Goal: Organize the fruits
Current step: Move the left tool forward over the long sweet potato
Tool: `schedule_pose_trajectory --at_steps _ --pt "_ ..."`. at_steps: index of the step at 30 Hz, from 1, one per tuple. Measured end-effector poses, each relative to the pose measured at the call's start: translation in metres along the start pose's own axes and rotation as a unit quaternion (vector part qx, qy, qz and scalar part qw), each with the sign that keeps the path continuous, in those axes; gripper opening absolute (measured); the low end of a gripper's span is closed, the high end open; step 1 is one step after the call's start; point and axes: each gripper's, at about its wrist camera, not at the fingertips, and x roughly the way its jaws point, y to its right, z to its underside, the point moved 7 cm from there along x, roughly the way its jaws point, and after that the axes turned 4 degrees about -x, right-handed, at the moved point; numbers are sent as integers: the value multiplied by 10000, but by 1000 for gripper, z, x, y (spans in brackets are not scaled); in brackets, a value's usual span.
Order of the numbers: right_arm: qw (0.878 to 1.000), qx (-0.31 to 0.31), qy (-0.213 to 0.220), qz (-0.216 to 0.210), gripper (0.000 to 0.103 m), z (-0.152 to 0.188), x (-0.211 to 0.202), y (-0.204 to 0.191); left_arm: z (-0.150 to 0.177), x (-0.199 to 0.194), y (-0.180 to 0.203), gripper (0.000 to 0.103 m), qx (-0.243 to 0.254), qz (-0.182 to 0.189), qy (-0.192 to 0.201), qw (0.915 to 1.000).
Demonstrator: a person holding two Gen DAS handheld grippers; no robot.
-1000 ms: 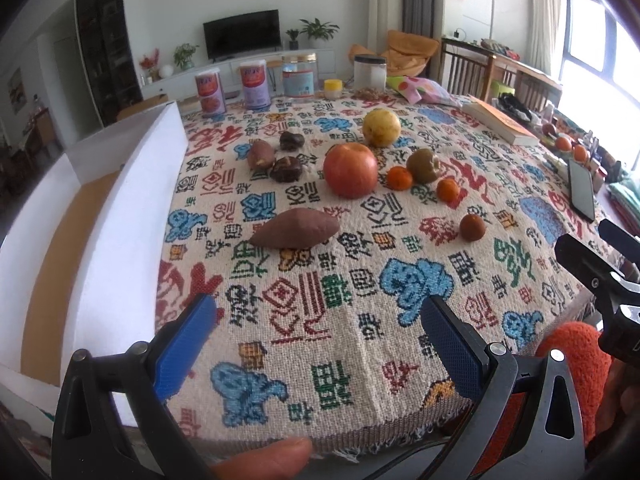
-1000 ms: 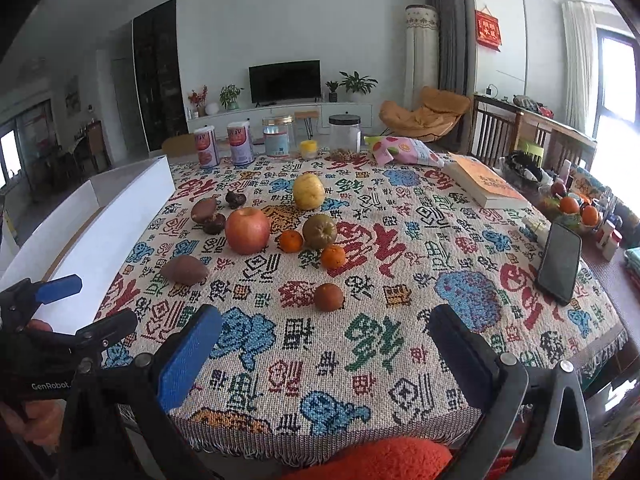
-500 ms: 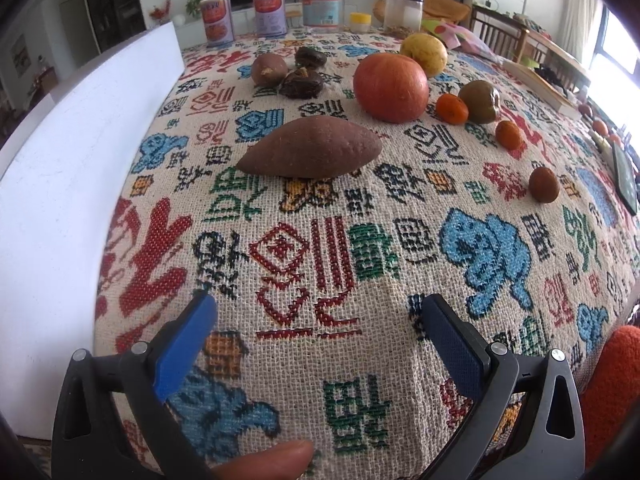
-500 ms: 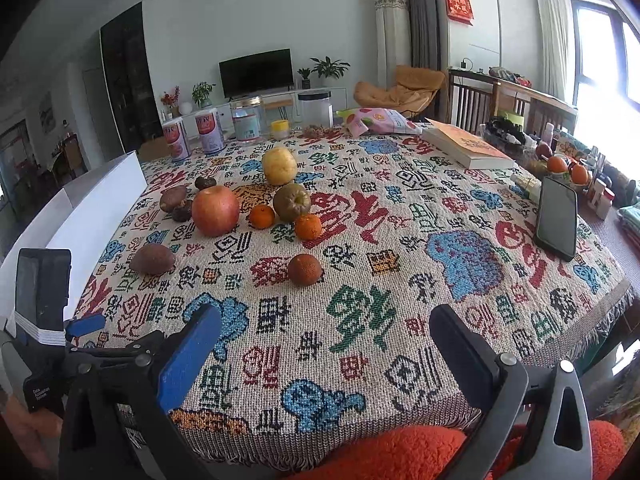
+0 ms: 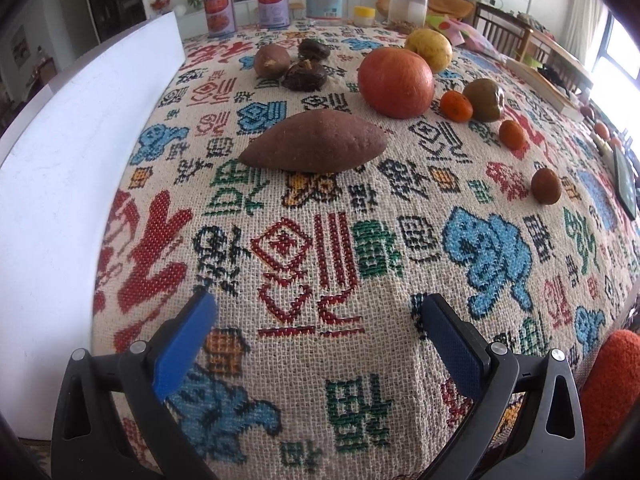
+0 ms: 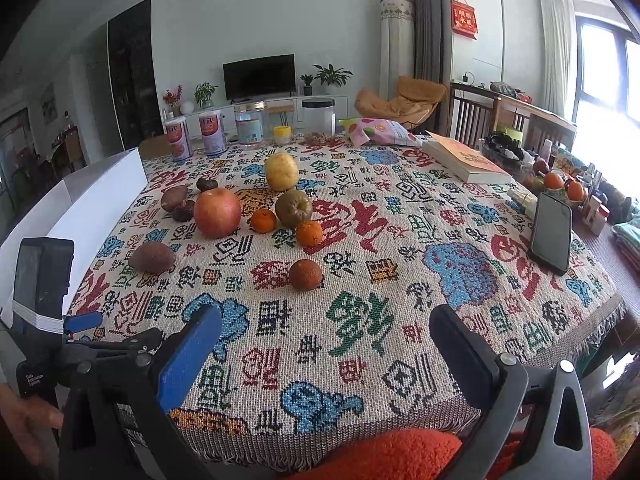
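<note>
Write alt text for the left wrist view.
An open left gripper with blue pads hovers low over a patterned tablecloth, pointing toward a brown sweet potato. Behind the sweet potato lie a large red apple, small oranges, a yellow pear and dark brown items, with a white box along the table's left side.

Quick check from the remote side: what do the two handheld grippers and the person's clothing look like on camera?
Both the left gripper and right gripper have black plastic frames with triangular cut-outs and silver screws. Each carries flat blue pads on its two fingers. Seen from the right wrist, the left unit's black body has a white band and small white lettering. A fuzzy orange-red garment shows below.
</note>
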Motion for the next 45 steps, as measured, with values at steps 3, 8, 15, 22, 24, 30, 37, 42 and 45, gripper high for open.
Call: schedule_pose_trajectory --at_steps 3,8,15,22,24,30,37,42,45 --pt "10000 -23 26 6 103 0 -2 0 -1 1 0 103 -19 9 -70 10000" --pt "10000 -63 58 19 103 -2 -4 -2 -2 2 0 103 -64 18 -80 9999" --pt "10000 -58 45 12 103 -1 -4 -2 -2 2 0 103 -63 16 -70 10000" --pt "10000 -56 39 10 103 -1 -4 -2 -1 2 0 103 -48 21 -66 10000" --pt "10000 -56 42 10 103 -2 -4 -2 -1 1 0 103 -46 21 -70 10000" --pt "10000 -57 41 10 103 -2 -4 -2 -1 1 0 103 -42 23 -73 10000" --pt "10000 -55 38 9 103 -1 -4 -2 -1 2 0 103 -34 23 -65 10000" --pt "10000 -55 37 10 103 -1 -4 -2 -1 1 0 103 -30 29 -38 10000" --pt "10000 -56 41 10 103 -1 -4 -2 -1 1 0 103 -27 27 -40 10000"
